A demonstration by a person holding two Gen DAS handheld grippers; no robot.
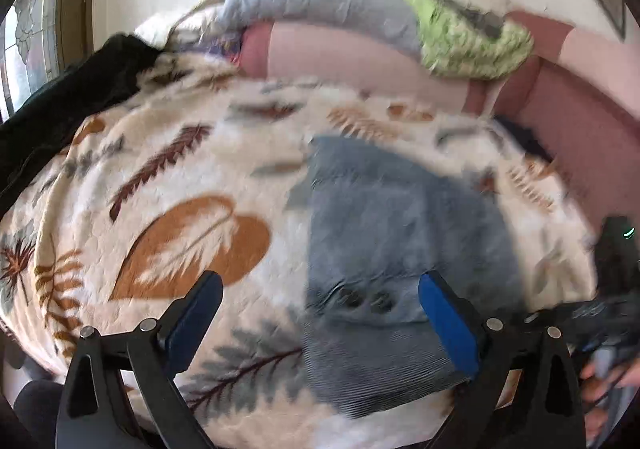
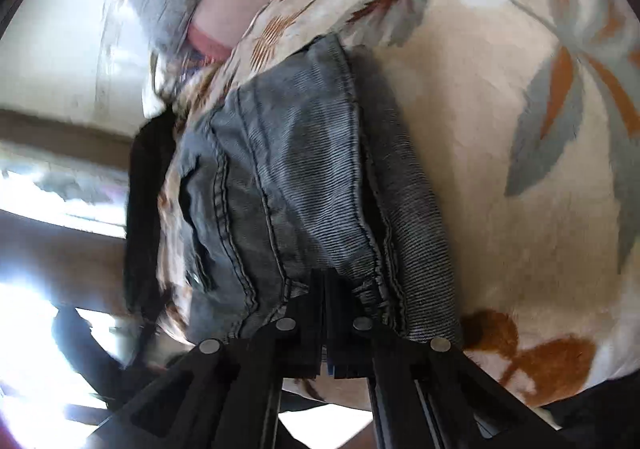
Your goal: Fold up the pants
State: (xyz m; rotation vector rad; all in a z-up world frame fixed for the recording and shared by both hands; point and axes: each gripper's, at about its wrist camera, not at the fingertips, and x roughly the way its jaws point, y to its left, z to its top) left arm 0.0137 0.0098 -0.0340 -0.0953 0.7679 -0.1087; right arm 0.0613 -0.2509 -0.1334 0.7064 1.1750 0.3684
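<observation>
The pants (image 1: 400,257) lie partly folded on the blanket (image 1: 168,185), the right gripper (image 2: 332,289) clamped on their edge, the left gripper (image 1: 320,313) spread apart above them, so more folding seems left.

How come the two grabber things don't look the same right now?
The left gripper has its jaws spread wide and holds nothing; the right gripper is pinched shut on the pants. The left hovers over the pants lying on the blanket; the right touches them. Both have black arms.
</observation>
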